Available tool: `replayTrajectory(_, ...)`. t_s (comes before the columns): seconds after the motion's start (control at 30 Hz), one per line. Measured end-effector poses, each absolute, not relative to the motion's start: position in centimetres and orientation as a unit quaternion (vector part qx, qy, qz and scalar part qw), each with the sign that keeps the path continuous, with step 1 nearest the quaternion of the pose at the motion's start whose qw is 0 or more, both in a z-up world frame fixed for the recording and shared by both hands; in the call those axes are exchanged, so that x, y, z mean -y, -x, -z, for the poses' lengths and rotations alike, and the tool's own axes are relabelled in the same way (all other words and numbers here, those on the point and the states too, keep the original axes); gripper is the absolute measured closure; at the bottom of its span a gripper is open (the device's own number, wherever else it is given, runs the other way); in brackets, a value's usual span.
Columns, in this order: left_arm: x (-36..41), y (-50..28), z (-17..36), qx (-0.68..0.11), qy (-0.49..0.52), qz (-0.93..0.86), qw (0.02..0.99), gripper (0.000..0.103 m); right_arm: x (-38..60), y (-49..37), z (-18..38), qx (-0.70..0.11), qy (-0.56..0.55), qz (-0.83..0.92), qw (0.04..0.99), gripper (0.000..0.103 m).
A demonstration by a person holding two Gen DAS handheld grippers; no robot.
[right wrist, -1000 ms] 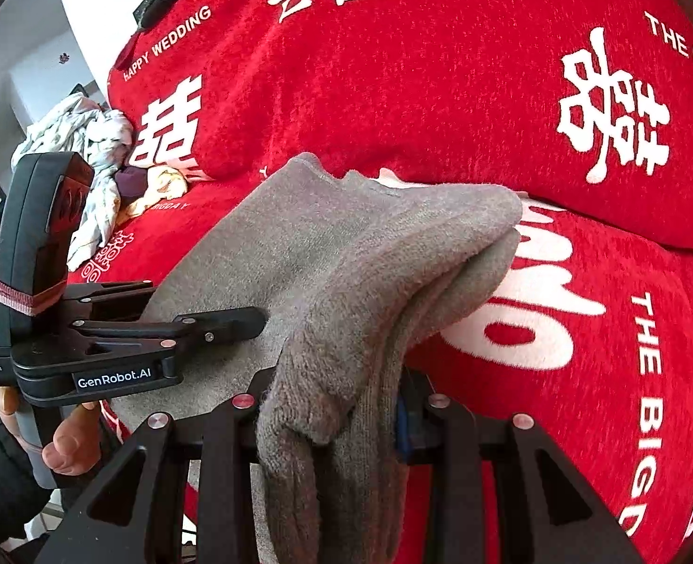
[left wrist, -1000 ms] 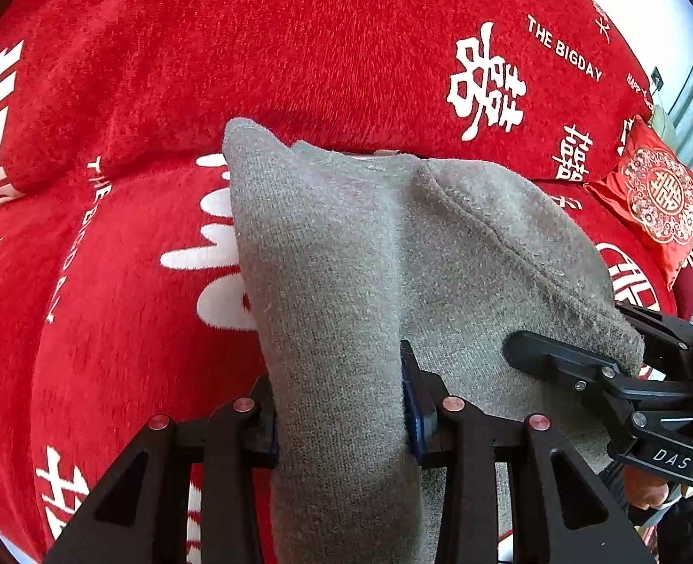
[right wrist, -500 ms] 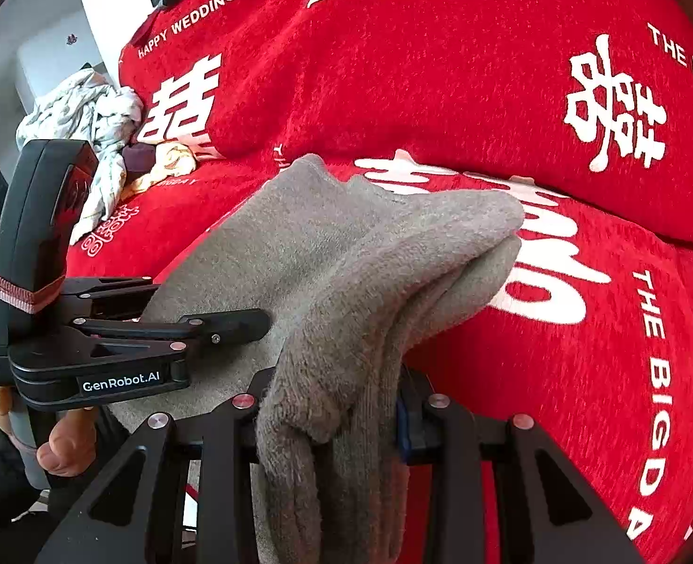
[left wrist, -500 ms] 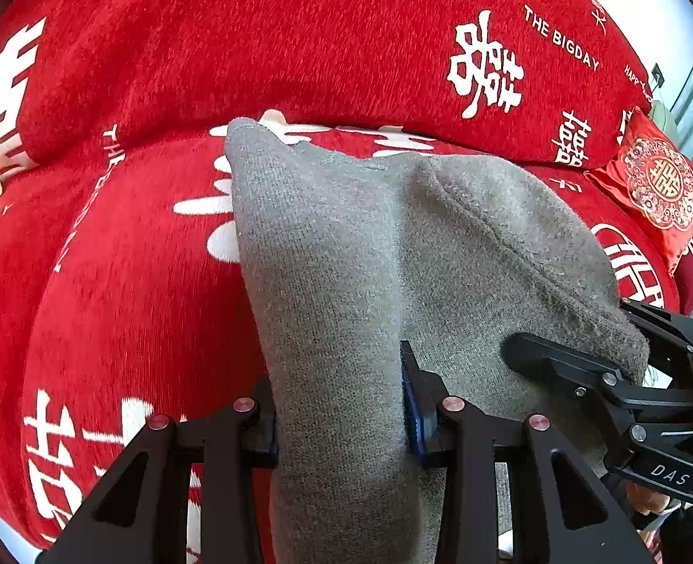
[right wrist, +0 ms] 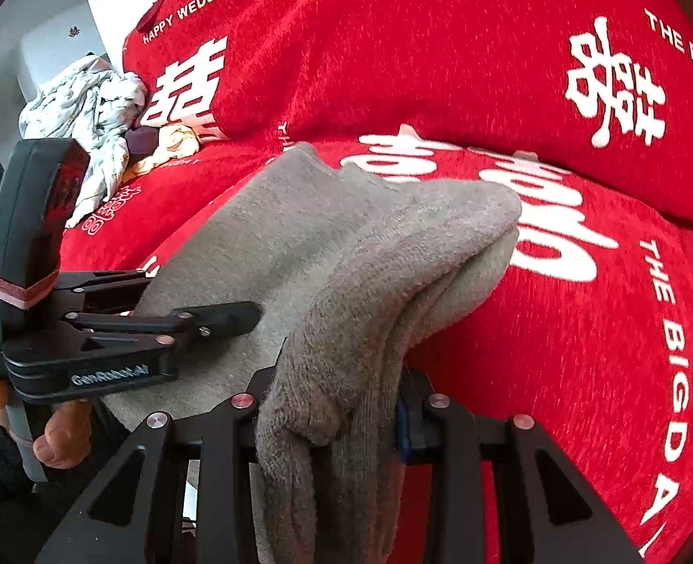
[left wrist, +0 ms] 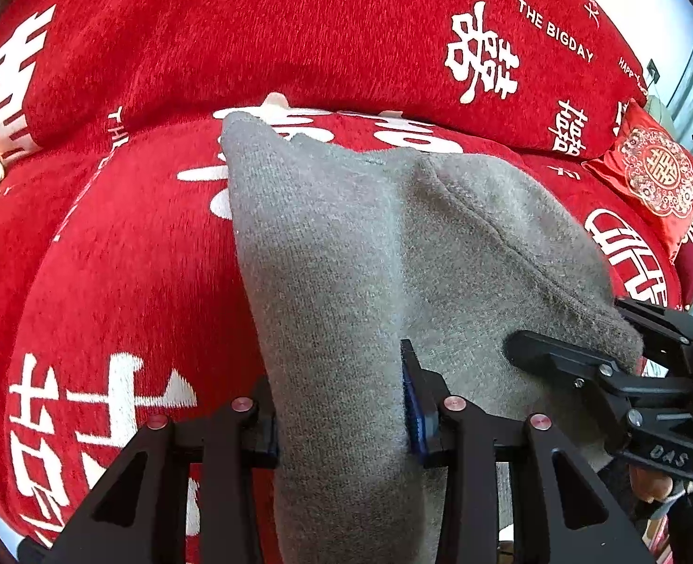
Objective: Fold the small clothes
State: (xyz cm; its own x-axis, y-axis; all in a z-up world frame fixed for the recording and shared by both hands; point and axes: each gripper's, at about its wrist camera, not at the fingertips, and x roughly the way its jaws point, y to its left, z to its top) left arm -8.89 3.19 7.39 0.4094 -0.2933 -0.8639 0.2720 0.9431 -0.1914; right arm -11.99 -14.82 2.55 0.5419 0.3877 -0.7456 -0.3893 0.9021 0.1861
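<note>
A grey knitted garment [left wrist: 370, 244] is folded double and stretched between both grippers above the red sofa seat [left wrist: 135, 258]. My left gripper [left wrist: 339, 404] holds its left edge; the jaws are opening slightly, though the pads still press the cloth. My right gripper [right wrist: 332, 409] is shut on the bunched right edge of the grey garment [right wrist: 346, 244]. The right gripper [left wrist: 577, 329] also shows at the right of the left wrist view, and the left gripper [right wrist: 196, 296] at the left of the right wrist view. The garment's far fold hangs close over the seat.
The sofa backrest [left wrist: 299, 37] is covered in red plush with white characters. A red embroidered cushion [left wrist: 652, 174] lies at the far right. A heap of pale crumpled clothes [right wrist: 88, 103] sits at the sofa's left end. A hand [right wrist: 59, 437] grips the left tool's handle.
Both grippers have sunk toward the seat with the grey garment between them. More of the seat cushion now shows under the garment's far fold.
</note>
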Motion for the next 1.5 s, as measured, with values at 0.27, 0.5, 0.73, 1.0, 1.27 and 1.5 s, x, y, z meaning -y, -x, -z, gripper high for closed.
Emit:
replayTrajectory(0.27,-4.5,9.8,-6.8,-0.503,0.027,0.178,0.846,0.044,17.5,11.5,0.0,-0.442,-0.072,-0.234,0.863,0.060)
replayTrajectory(0.5,-7.6,10.3,-9.2,-0.488,0.066,0.166,0.854,0.039,20.6,12.2,-0.6,-0.437,-0.152,-0.221,0.859,0.054)
replayTrajectory(0.73,-4.8,6.7,-10.4,-0.506,0.002,0.132,0.852,0.039,19.6,12.5,-5.0,-0.379,-0.124,-0.261,0.879,0.053)
replayTrajectory(1.0,-2.5,4.4,-7.7,-0.544,-0.044,0.091,0.833,0.025,17.7,8.8,-0.2,-0.446,-0.115,-0.244,0.853,0.053)
replayTrajectory(1.27,-3.1,5.5,-8.5,-0.537,-0.031,0.078,0.839,0.021,16.6,9.7,-1.6,-0.447,-0.070,-0.220,0.864,0.052)
replayTrajectory(1.5,-3.2,8.4,-8.6,-0.537,-0.052,0.075,0.839,0.021,15.1,14.1,-2.1,-0.446,-0.021,-0.244,0.861,0.042)
